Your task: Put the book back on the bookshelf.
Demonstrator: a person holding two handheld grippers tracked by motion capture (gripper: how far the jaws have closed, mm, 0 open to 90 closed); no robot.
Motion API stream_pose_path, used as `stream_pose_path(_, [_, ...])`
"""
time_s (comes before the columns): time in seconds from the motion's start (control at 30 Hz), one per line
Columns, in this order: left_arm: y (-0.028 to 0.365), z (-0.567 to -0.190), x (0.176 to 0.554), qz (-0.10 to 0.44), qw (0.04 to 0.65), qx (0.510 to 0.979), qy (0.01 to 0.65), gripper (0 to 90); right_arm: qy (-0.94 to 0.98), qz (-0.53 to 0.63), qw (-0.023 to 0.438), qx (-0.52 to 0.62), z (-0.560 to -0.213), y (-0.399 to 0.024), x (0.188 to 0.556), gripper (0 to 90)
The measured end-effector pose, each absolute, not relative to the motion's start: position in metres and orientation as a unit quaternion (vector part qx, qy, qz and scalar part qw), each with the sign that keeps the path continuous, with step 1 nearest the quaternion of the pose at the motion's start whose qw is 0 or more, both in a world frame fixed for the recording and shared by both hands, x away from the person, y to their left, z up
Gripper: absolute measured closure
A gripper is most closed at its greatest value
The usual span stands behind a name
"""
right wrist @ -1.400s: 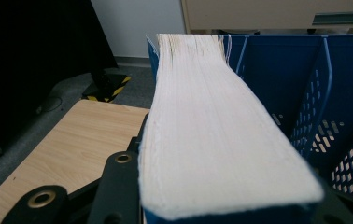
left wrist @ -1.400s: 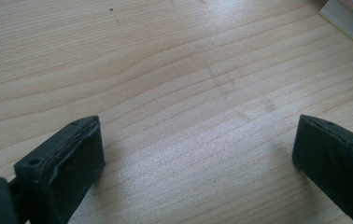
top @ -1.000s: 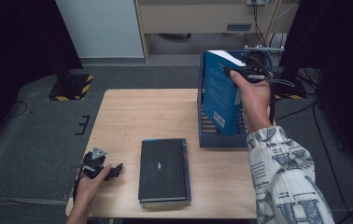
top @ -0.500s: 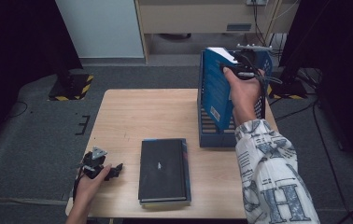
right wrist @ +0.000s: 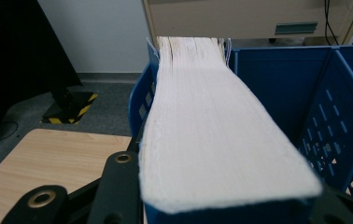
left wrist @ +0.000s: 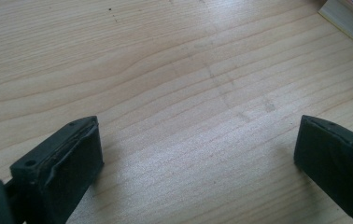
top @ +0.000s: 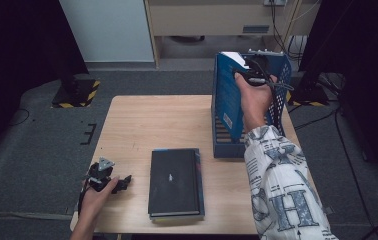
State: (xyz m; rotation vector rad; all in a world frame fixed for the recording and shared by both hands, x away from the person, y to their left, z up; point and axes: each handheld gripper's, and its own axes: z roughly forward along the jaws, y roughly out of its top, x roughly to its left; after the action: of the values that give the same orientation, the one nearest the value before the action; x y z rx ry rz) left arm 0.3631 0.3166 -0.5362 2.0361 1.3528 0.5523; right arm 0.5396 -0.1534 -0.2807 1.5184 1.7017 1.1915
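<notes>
A thick blue-covered book (top: 227,102) stands upright in the left slot of a blue file rack (top: 282,75), at the table's right side. My right gripper (top: 249,75) is shut on the book's top end. In the right gripper view its pale page edge (right wrist: 212,130) runs away from me between the two jaws, with blue rack dividers (right wrist: 342,121) to the right. A second, black book (top: 174,182) lies flat near the table's front edge. At the front left my left gripper (top: 122,182) rests low over the wood, open with nothing between its fingers (left wrist: 62,163).
The light wooden table (top: 147,125) has bare room left of the rack and behind the black book. A corner of that book (left wrist: 352,18) shows at the top right of the left gripper view. Grey floor, cables and dark stands surround the table.
My right hand has moved left and a little down, carrying the blue book lower into the rack. The left gripper and the black book have stayed put.
</notes>
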Motion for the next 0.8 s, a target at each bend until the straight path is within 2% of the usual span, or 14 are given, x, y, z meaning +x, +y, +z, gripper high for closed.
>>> stream_pose_path(0.8, [0.317,-0.536,0.363,0.208,0.313,0.773,0.511,0.1,0.625,0.444,0.288,0.573,-0.314,-0.145,0.545,60.8])
